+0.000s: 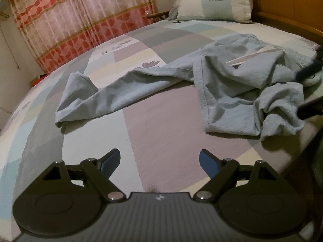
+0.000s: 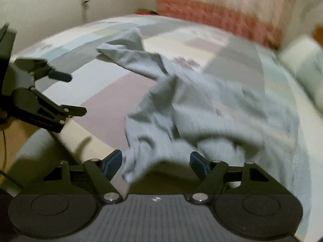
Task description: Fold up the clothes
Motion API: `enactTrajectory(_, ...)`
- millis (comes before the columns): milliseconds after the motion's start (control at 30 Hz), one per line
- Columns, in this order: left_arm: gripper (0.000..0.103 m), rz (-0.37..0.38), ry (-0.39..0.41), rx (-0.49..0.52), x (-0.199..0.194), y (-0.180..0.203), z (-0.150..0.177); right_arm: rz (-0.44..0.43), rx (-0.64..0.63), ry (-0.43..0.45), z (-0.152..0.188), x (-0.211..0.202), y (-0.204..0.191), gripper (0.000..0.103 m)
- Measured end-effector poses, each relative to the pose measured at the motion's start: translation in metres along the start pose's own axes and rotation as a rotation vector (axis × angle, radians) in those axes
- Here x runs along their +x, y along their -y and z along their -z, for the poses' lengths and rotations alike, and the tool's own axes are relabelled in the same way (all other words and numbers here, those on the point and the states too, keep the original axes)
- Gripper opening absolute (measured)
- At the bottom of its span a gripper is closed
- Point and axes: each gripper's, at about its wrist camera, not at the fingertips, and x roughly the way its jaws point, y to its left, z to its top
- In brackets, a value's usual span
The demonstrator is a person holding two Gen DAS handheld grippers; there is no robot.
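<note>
The trousers lay crumpled on the bed, one leg trailing far left. The right gripper was nearer, a fold between its jaws, though blur hid whether they pinched it. The left gripper hovered spread and empty. Curtains hung beyond.

Bed covered by patchwork sheet in grey, mauve, cream, pale blue blocks. Pillow at the head corner, against an orange-brown headboard. Red-and-pink patterned curtain beyond the far edge. Plain off-white wall left of curtain. Dim indoor light.
</note>
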Motion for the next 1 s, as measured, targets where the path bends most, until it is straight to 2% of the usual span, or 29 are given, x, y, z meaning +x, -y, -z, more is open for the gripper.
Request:
enactTrajectory(167, 0.086, -0.020, -0.012, -0.024, -0.003, -0.009, 0.008, -0.021, -0.225, 0.032, -0.024, 0.024, -0.035, 0.070)
enactTrajectory(267, 0.086, -0.026, -0.022, -0.042, -0.002, -0.016, 0.014, -0.095, -0.264, -0.012, -0.029, 0.045, -0.053, 0.064)
enactTrajectory(367, 0.086, -0.031, -0.032, -0.059, -0.001, -0.024, 0.020, -0.117, -0.322, -0.059, -0.019, 0.057, -0.068, 0.064)
enactTrajectory(433, 0.086, -0.033, -0.039, -0.065, 0.000, -0.028, 0.024, -0.061, -0.347, -0.093, -0.011, 0.065, -0.070, 0.064)
enactTrajectory(533, 0.086, -0.037, -0.045, -0.065, 0.003, -0.032, 0.027, 0.085, -0.405, -0.132, 0.001, 0.075, -0.061, 0.059)
enactTrajectory(733, 0.086, -0.023, -0.043, -0.071, 0.008, -0.031, 0.025, 0.245, -0.466, -0.128, 0.000, 0.073, -0.031, 0.059)
enactTrajectory(1000, 0.086, 0.007, -0.040, -0.044, 0.012, -0.023, 0.018, 0.284, -0.399, -0.087, -0.030, 0.079, 0.014, 0.059)
